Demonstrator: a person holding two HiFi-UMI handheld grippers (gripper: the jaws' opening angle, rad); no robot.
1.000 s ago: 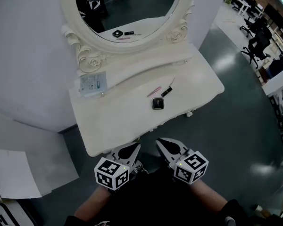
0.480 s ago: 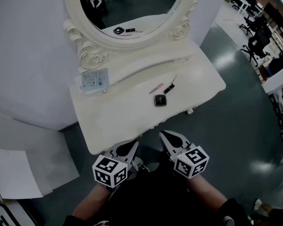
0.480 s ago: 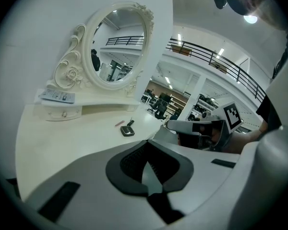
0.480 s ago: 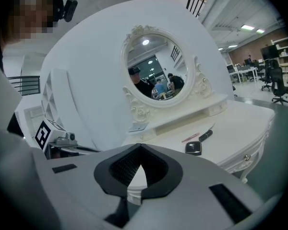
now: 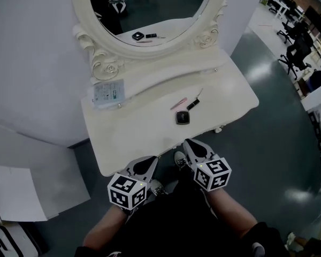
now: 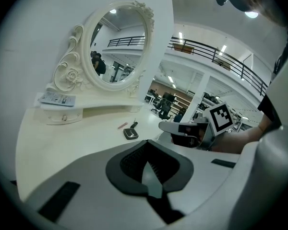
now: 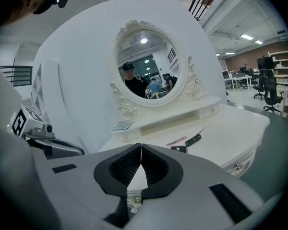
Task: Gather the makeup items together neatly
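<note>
On the cream vanity table (image 5: pixel 134 133) lie a black compact (image 5: pixel 182 117), a black lipstick (image 5: pixel 192 104), a thin pink stick (image 5: pixel 177 103) and a thin dark stick (image 5: pixel 198 93), close together right of centre. My left gripper (image 5: pixel 148 164) hangs shut and empty at the table's front edge. To its right, my right gripper (image 5: pixel 188 145) is also shut and empty, just short of the compact. The left gripper view has its shut jaws (image 6: pixel 147 141) before the compact (image 6: pixel 130 134). In the right gripper view the tips (image 7: pixel 140 145) meet below the compact (image 7: pixel 179 149) and the lipstick (image 7: pixel 193 139).
An oval mirror (image 5: pixel 150 15) in a carved frame stands at the table's back on a raised shelf. A printed packet (image 5: pixel 107 93) lies on the shelf's left end. Dark floor surrounds the table, with office chairs (image 5: pixel 297 47) far right and a white board (image 5: pixel 16 194) at left.
My right gripper has moved forward to the table's front edge, nearer the compact. The left gripper has hardly shifted. Both stay shut.
</note>
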